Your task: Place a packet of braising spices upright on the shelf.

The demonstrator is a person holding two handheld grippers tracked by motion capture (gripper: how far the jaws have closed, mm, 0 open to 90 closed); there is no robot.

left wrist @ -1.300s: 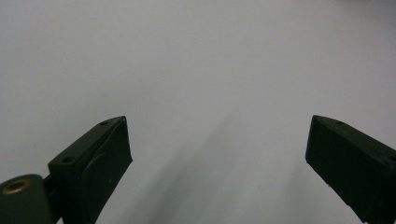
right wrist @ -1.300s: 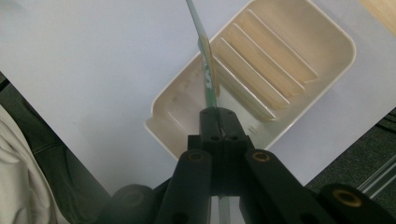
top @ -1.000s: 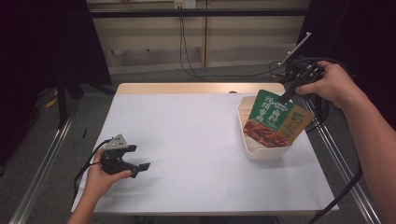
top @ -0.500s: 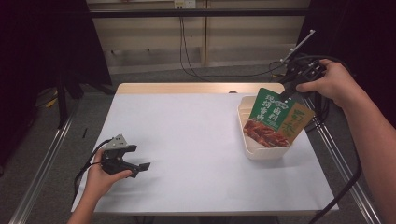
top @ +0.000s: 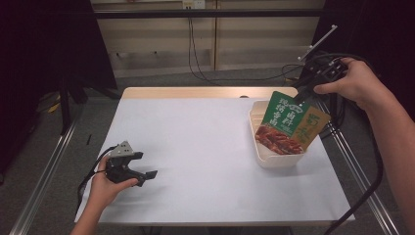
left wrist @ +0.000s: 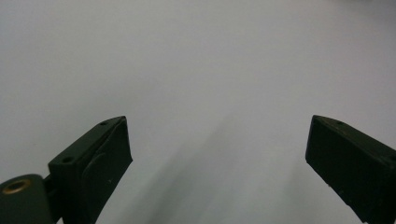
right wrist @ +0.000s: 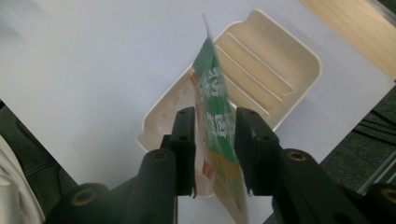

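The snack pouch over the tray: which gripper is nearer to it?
Right. The right gripper has its jaws either side of the snack pouch, just opening. The left gripper rests far across the table, open.

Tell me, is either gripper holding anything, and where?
The right gripper has just been opening its jaws around the packet at its top edge, so the grip looks released; the packet stands in the tray. The left gripper holds nothing.

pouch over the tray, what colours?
Pouch: green top, yellow-orange corner, red-brown food photo. Clearest in the high view.
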